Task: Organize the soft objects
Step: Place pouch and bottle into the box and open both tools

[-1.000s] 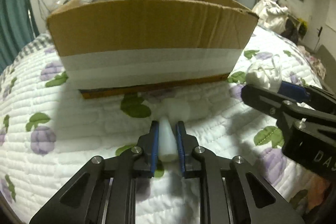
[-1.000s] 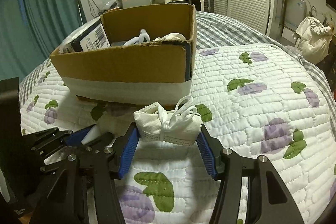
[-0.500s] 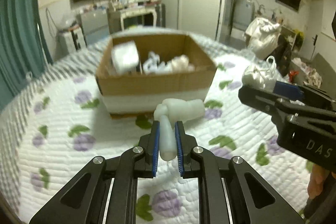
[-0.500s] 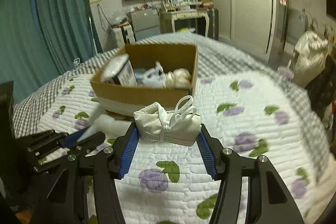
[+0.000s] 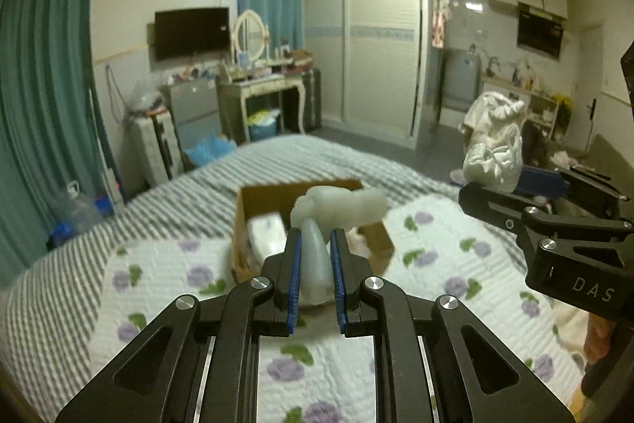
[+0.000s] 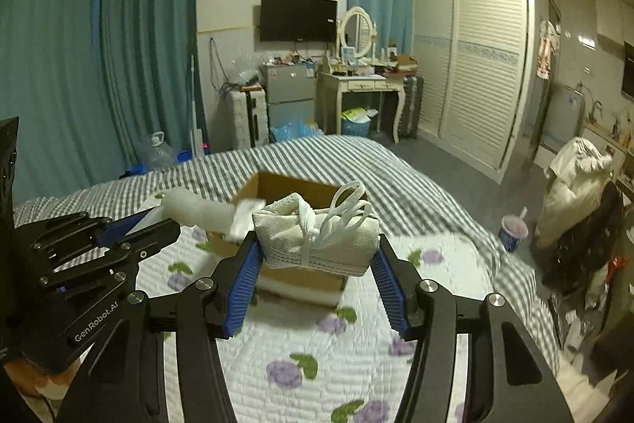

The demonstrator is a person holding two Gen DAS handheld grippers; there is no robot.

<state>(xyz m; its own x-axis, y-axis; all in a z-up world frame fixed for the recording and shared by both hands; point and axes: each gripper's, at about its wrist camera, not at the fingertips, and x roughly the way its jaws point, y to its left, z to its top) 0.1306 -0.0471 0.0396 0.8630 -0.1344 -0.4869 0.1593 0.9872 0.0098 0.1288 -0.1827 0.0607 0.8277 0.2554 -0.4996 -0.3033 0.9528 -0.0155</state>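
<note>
We note the left gripper (image 5: pixel 316 266) clamped narrowly on a white foam piece (image 5: pixel 337 209), raised above the cardboard box (image 5: pixel 259 199) on the quilt (image 5: pixel 166 300). The right gripper (image 6: pixel 317 266), set wide, grips a folded white cloth bundle (image 6: pixel 317 236) before the same box.

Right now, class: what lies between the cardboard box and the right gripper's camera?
In the right wrist view, the white cloth bundle, clamped by the right gripper, hangs before the cardboard box.

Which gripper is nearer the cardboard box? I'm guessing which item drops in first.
Hard to call; neither is clearly nearer. The left gripper, clamping a white squishy toy, and the right gripper, clamping a folded white cloth, both hang short of the cardboard box.
</note>
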